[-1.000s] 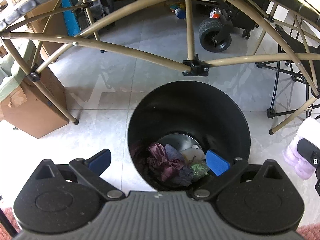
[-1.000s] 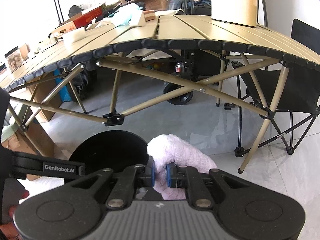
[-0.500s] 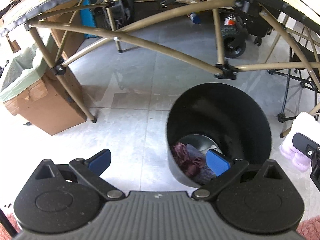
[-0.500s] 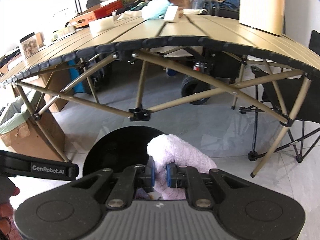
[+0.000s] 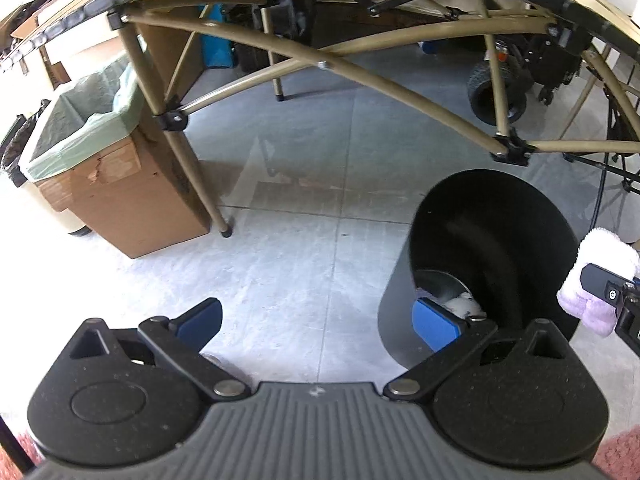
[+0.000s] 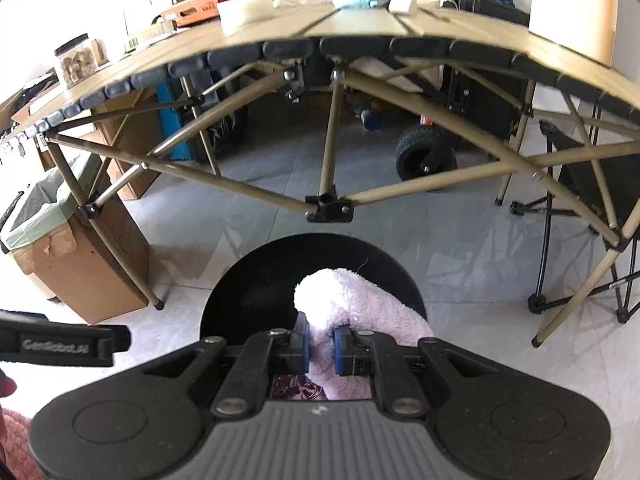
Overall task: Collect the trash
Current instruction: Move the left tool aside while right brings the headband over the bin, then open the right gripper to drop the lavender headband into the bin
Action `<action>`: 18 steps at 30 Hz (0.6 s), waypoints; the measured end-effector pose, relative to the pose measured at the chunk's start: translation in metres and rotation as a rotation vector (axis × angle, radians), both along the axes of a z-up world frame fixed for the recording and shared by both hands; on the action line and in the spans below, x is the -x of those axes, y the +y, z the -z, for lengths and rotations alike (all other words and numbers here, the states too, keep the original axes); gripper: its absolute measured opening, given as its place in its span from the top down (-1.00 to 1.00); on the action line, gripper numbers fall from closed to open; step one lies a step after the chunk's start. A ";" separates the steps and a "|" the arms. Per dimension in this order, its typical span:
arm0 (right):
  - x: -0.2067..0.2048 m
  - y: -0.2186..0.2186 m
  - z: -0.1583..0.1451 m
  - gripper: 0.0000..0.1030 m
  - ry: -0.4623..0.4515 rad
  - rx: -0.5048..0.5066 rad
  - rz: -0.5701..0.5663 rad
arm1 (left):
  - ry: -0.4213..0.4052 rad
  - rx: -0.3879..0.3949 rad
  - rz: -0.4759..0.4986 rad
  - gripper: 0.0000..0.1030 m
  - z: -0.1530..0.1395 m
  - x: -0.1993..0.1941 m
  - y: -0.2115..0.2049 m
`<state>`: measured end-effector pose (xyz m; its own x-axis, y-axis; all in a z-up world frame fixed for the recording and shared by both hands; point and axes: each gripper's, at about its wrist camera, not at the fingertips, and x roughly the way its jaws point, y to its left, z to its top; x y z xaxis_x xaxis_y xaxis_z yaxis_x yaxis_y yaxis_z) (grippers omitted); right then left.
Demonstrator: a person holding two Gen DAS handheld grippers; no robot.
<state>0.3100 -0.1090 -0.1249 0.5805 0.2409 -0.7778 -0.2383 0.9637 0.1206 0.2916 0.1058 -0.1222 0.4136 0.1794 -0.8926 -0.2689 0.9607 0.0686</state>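
Looking down thru the left wrist cam: left gripper (image 5: 316, 318) has its blue pads spread wide apart w/ nothing between them, over bare grey floor tile (image 5: 304, 240). Black trash bin (image 5: 492, 240) stands at right, just beyond the right-hand pad; some light and purplish scraps show at its bottom. At far right edge, the right gripper (image 5: 612, 300) comes into view w/ a pale pink fluffy cloth (image 5: 600, 256) in it, next to the bin rim. Cardboard box (image 5: 132, 196) lined w/ a green bag sits at left, beside a leg of the tan folding table (image 5: 360, 76).

Right wrist cam: right gripper (image 6: 320, 346) pads are pinched together on the fluffy cloth (image 6: 360, 296), which bulges up past the fingers, right over the bin's dark opening (image 6: 248, 292). Left gripper's black body pokes in at near left. Folding table (image 6: 360, 28) spans the far side, cluttered on top; cardboard box (image 6: 72, 252) at left, black camp chair (image 6: 600, 176) at right.
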 end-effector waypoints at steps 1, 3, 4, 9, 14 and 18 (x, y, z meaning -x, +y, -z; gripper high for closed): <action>-0.003 0.001 0.002 0.80 0.017 -0.009 0.003 | 0.002 0.000 -0.006 -1.00 0.001 0.001 0.003; -0.008 0.003 0.005 0.80 0.043 -0.027 0.005 | 0.006 -0.001 -0.017 -1.00 0.002 0.002 0.008; -0.010 0.005 0.006 0.80 0.051 -0.029 0.004 | 0.009 -0.001 -0.022 -1.00 0.003 0.002 0.010; -0.017 0.012 0.013 0.80 0.087 -0.037 -0.003 | 0.015 -0.001 -0.032 -1.00 0.006 0.004 0.015; -0.026 0.023 0.021 0.80 0.130 -0.039 -0.020 | 0.022 0.000 -0.031 -1.00 0.008 0.005 0.018; -0.035 0.029 0.030 0.80 0.168 -0.040 -0.018 | 0.034 -0.004 -0.034 -1.00 0.012 0.005 0.020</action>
<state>0.3452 -0.0798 -0.1552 0.4385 0.2824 -0.8532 -0.2285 0.9532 0.1980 0.2869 0.1256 -0.1338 0.3770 0.1965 -0.9051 -0.2989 0.9508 0.0820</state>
